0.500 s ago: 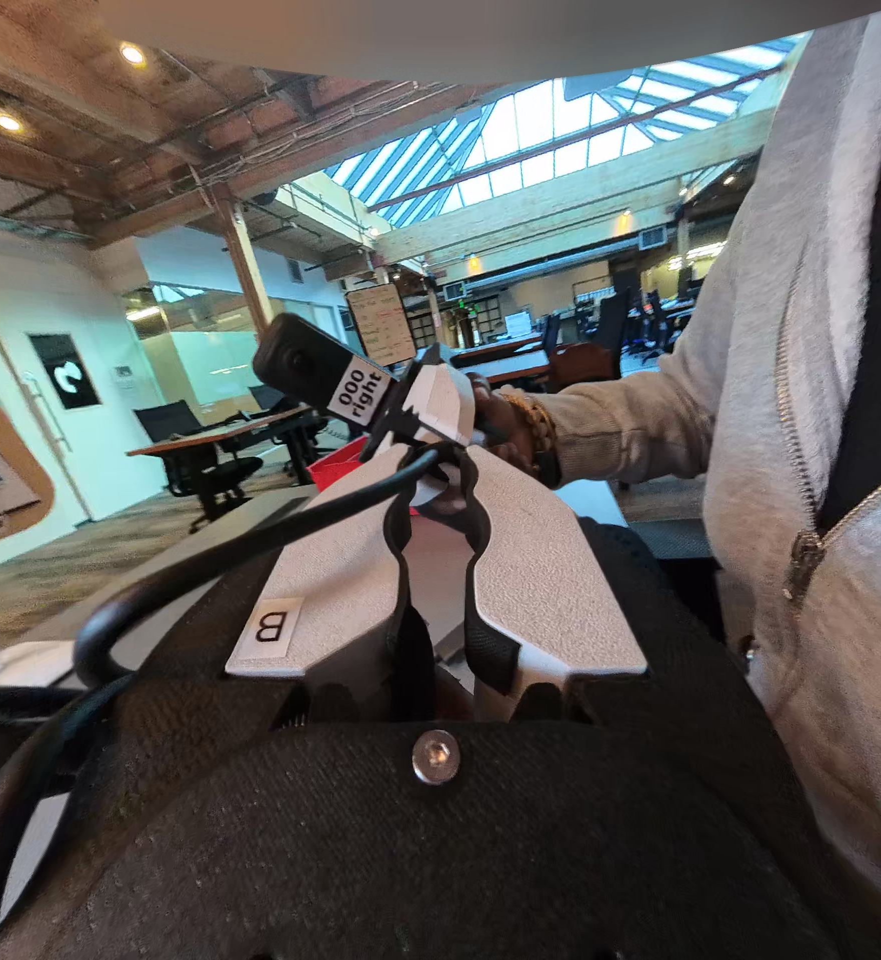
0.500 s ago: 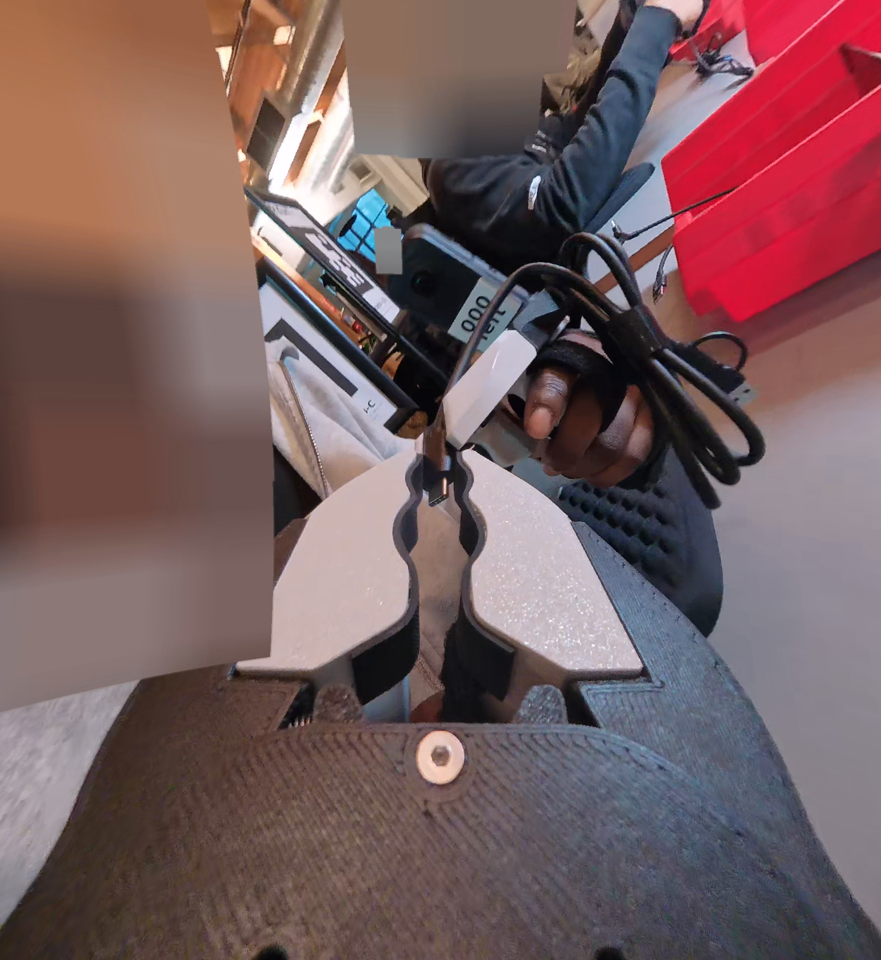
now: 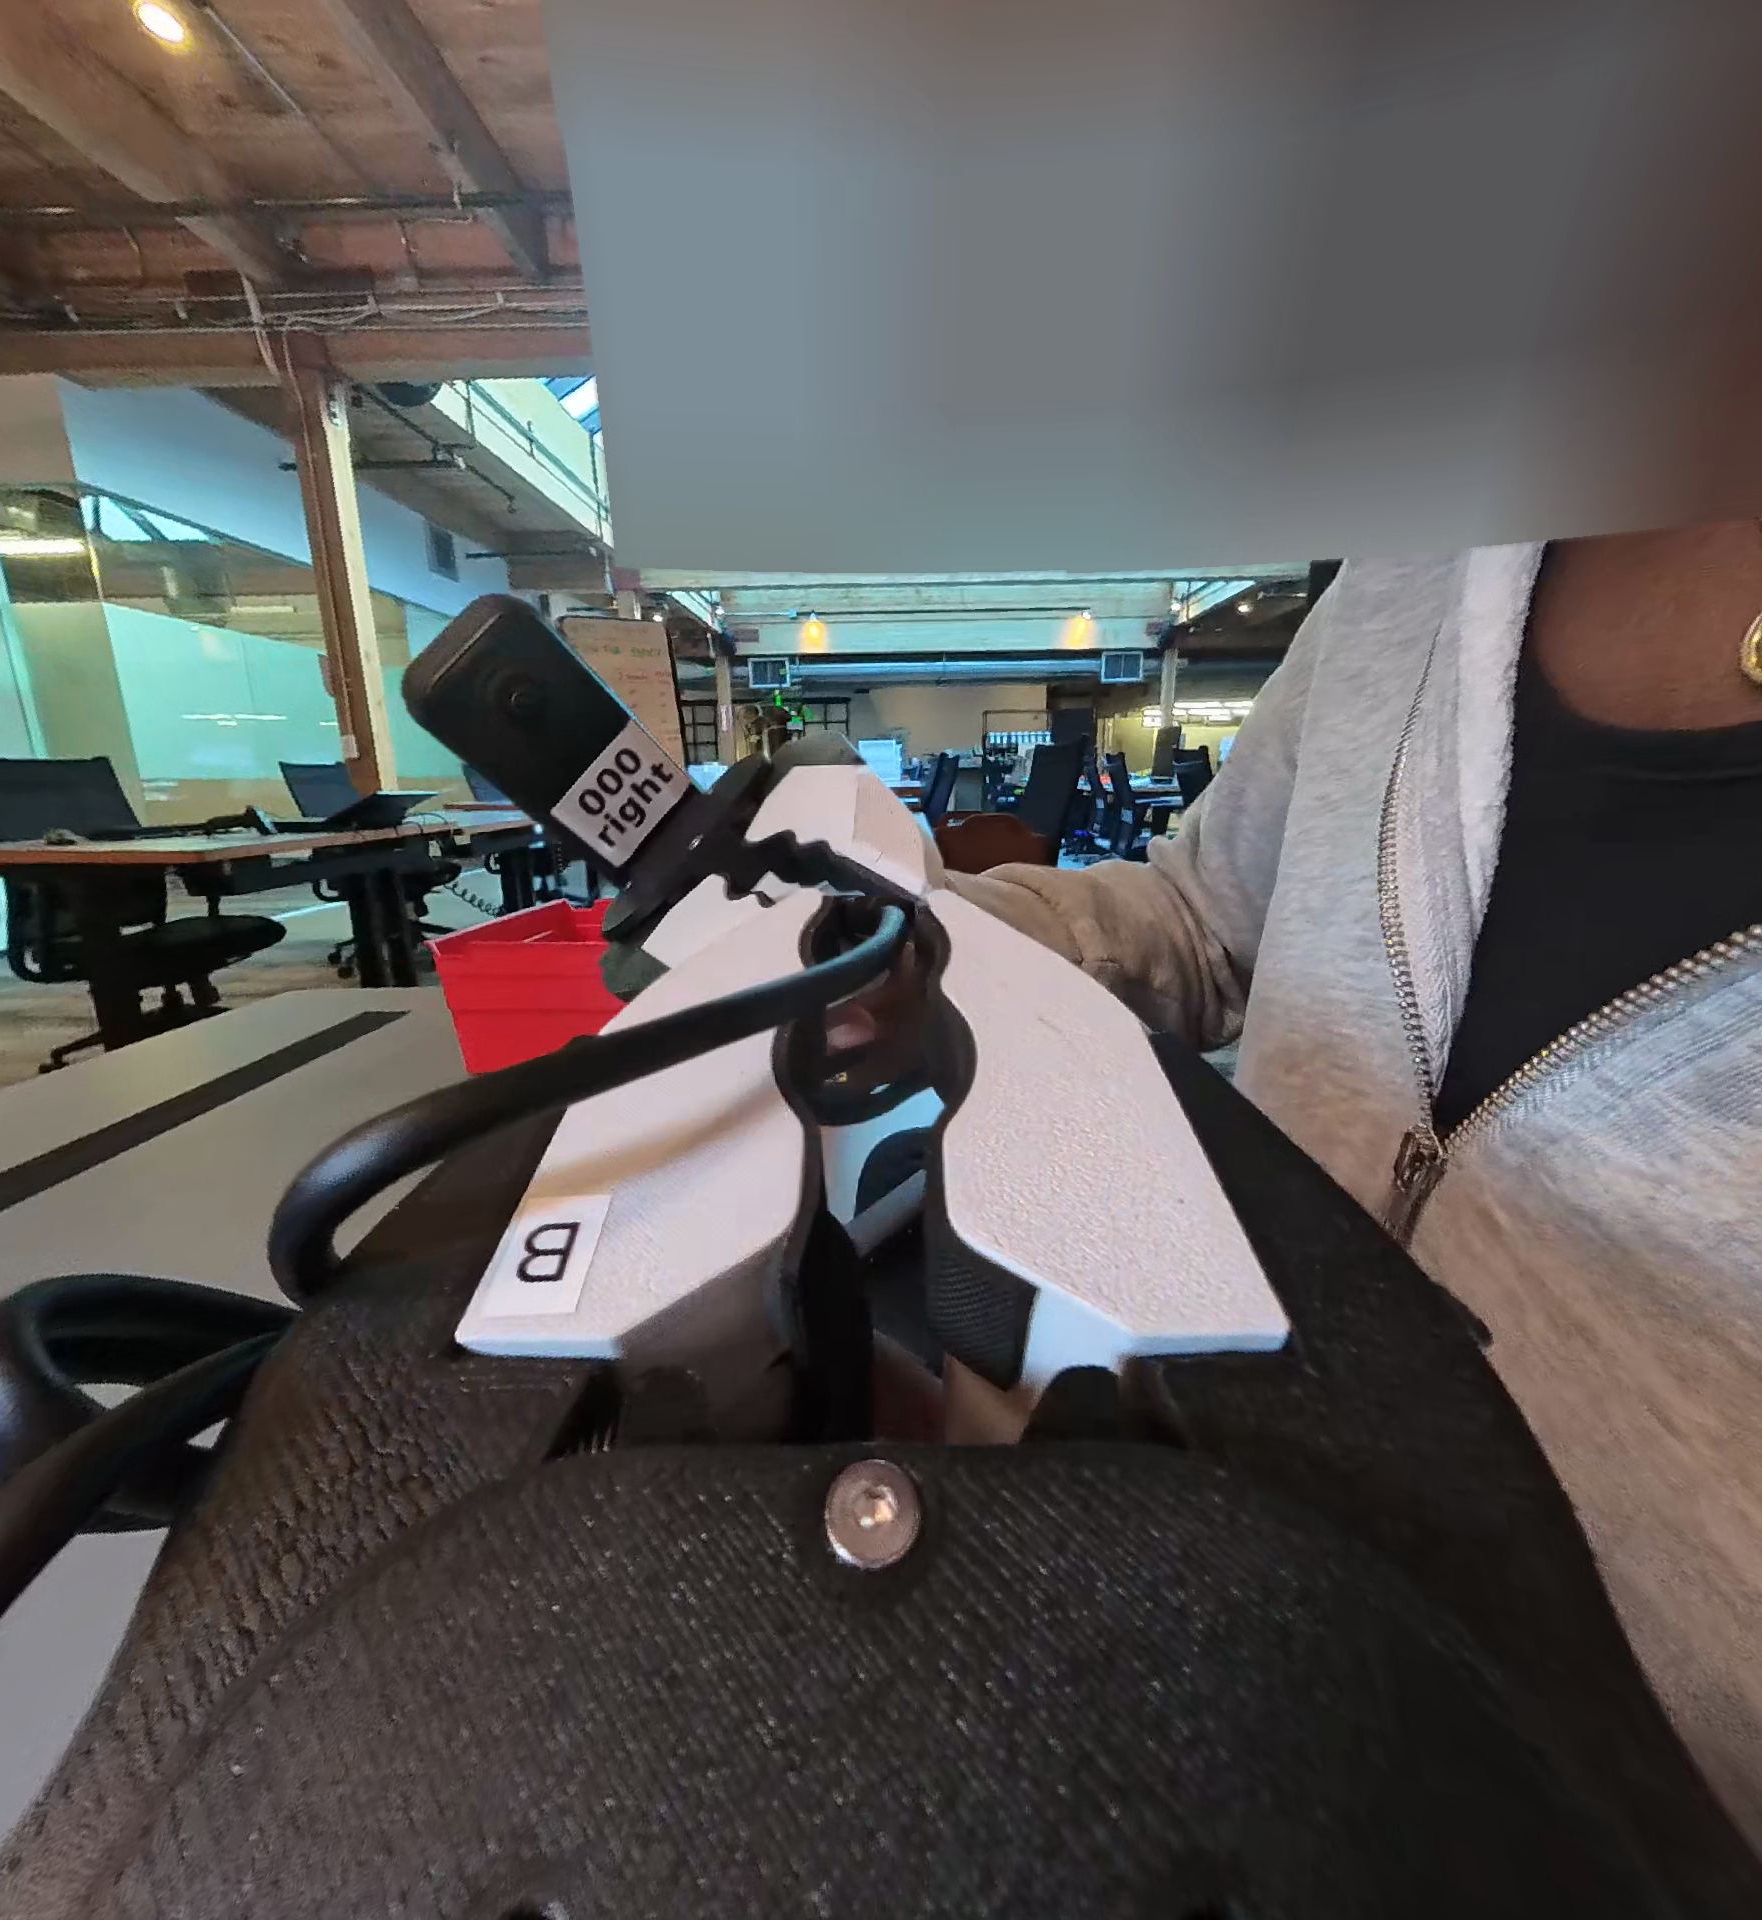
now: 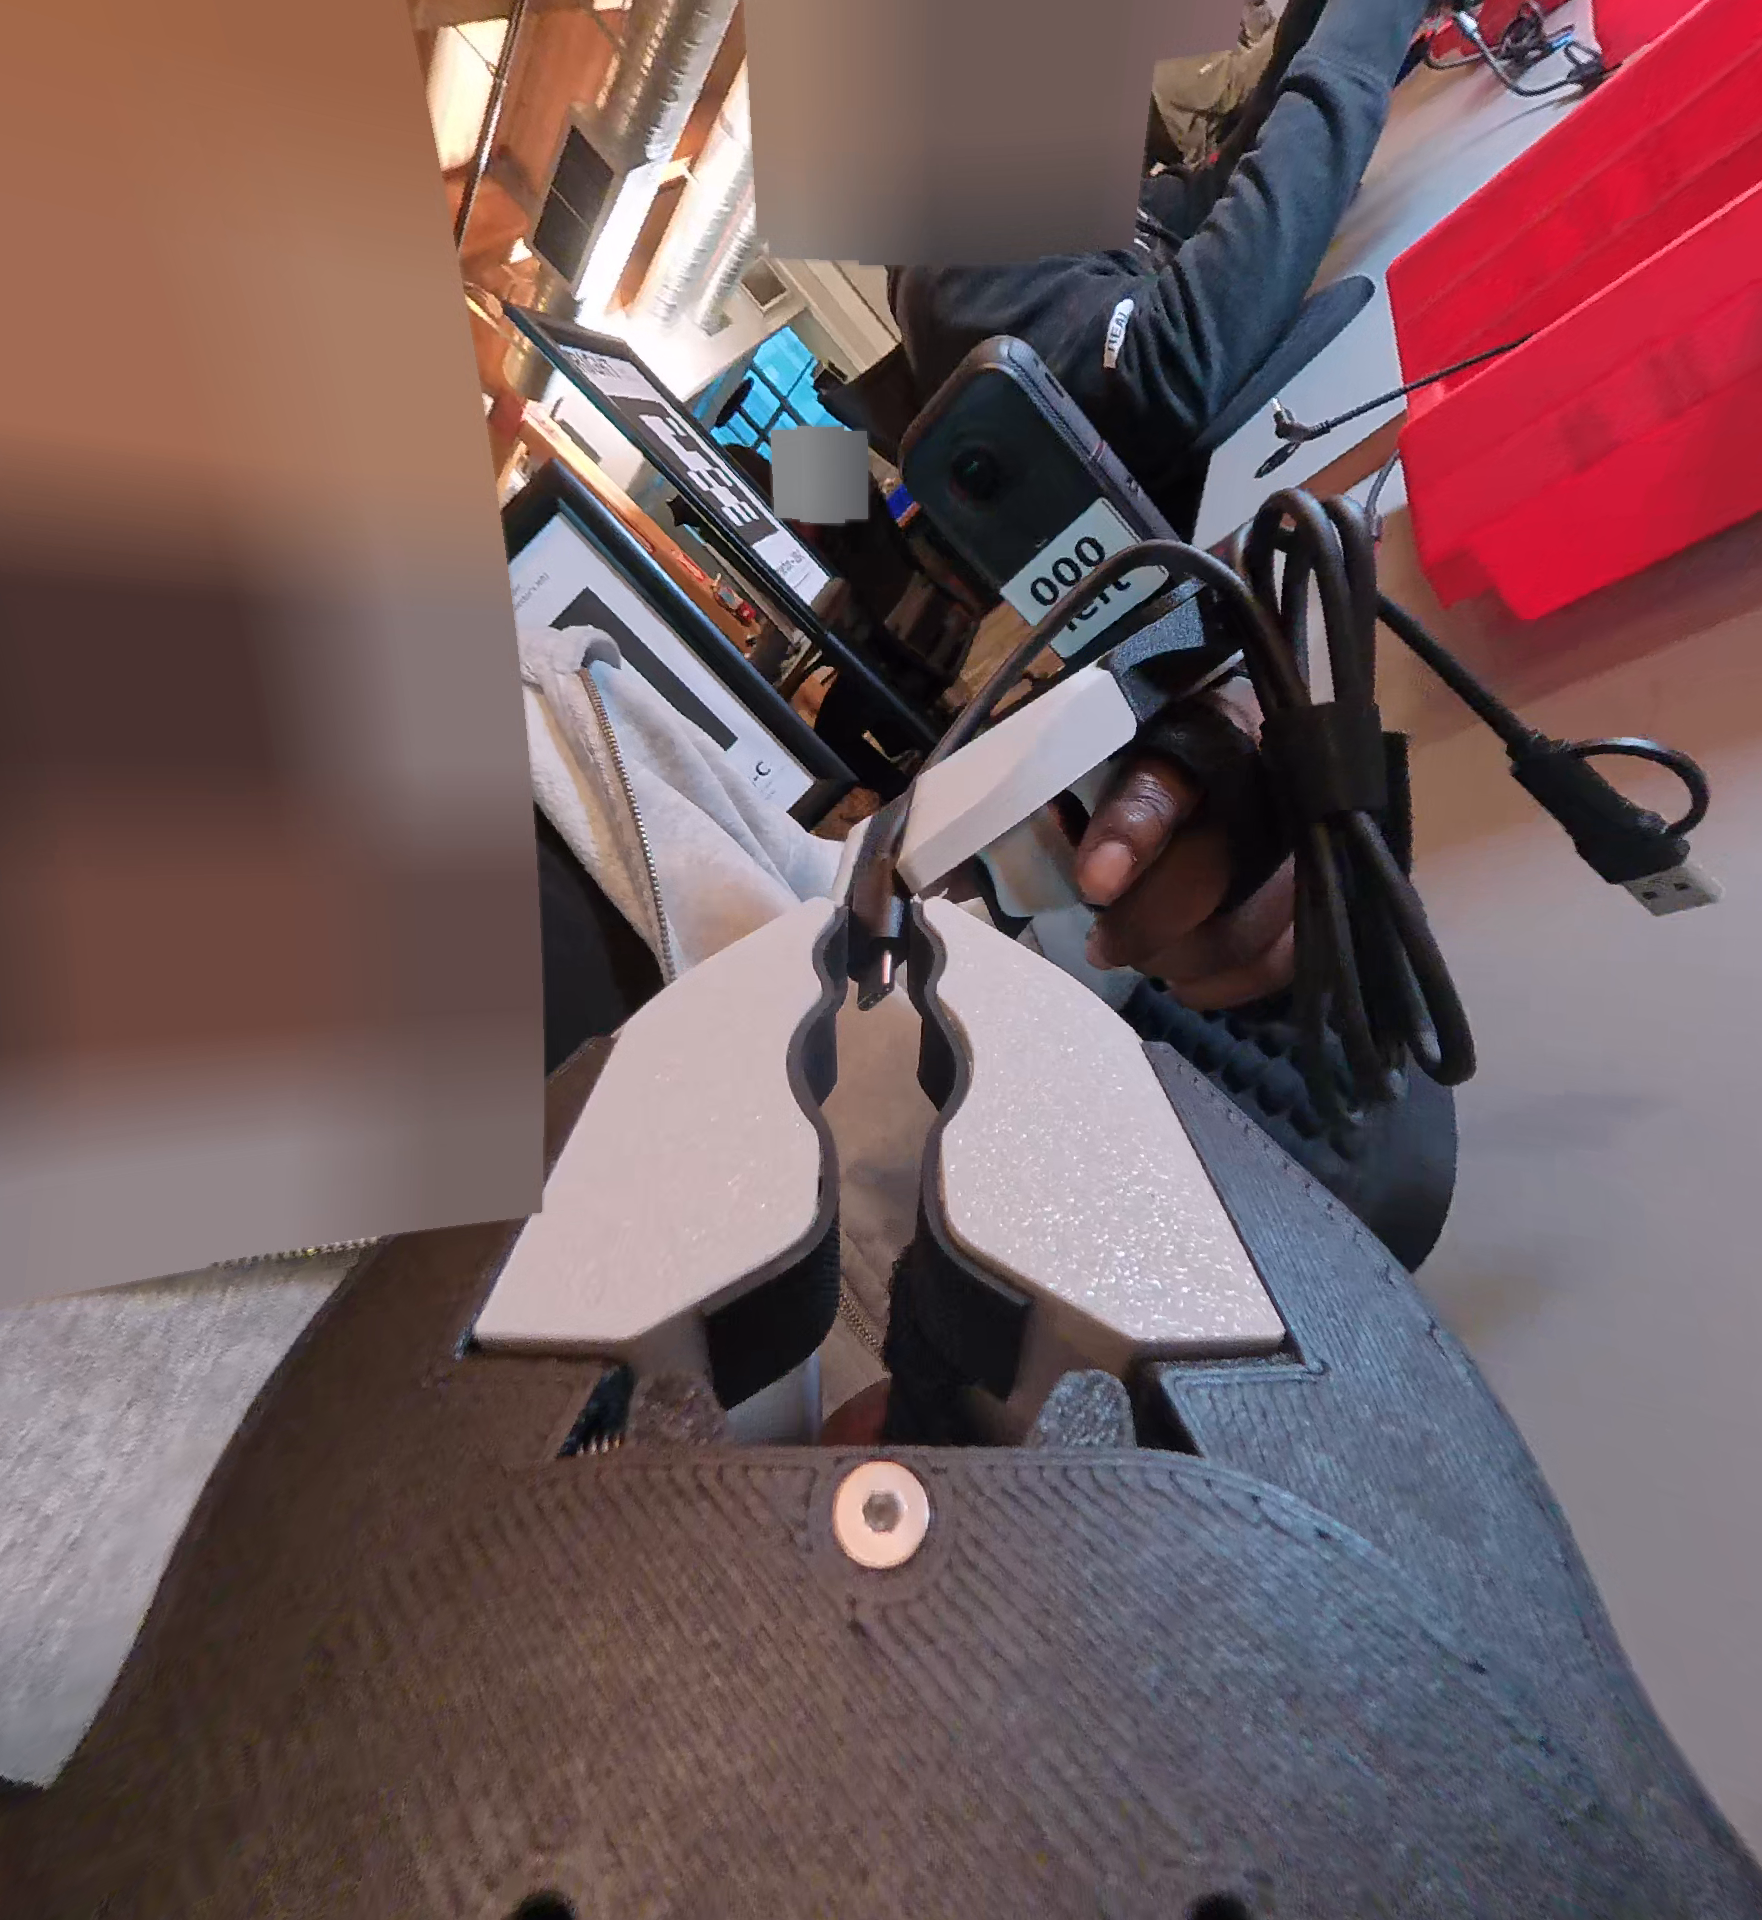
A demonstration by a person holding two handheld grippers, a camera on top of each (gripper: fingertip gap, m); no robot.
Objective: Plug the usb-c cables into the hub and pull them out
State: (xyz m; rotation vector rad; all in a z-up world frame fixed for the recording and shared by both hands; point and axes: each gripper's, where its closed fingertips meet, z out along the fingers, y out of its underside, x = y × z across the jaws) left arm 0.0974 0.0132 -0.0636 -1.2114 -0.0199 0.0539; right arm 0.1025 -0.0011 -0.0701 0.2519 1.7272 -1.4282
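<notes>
A black usb-c cable runs from my left gripper's tips down to the left. The left gripper is shut on the cable just behind its plug. My right gripper meets it tip to tip, both raised above the table. In the right wrist view, the usb-c plug sits pinched between my right gripper's tips. The left gripper comes in from the upper right. The rest of the cable hangs as a strapped bundle by the holding hand, its usb-a end dangling. No hub shows.
A grey table lies below, with red bins on it, also seen in the right wrist view. The person's grey zip jacket is close on the right. Another person's dark sleeve reaches over the table behind.
Both grippers stay joined at the cable's plug end. The left wrist view has tipped down, showing more table and jacket. The right gripper's camera appears closer.
</notes>
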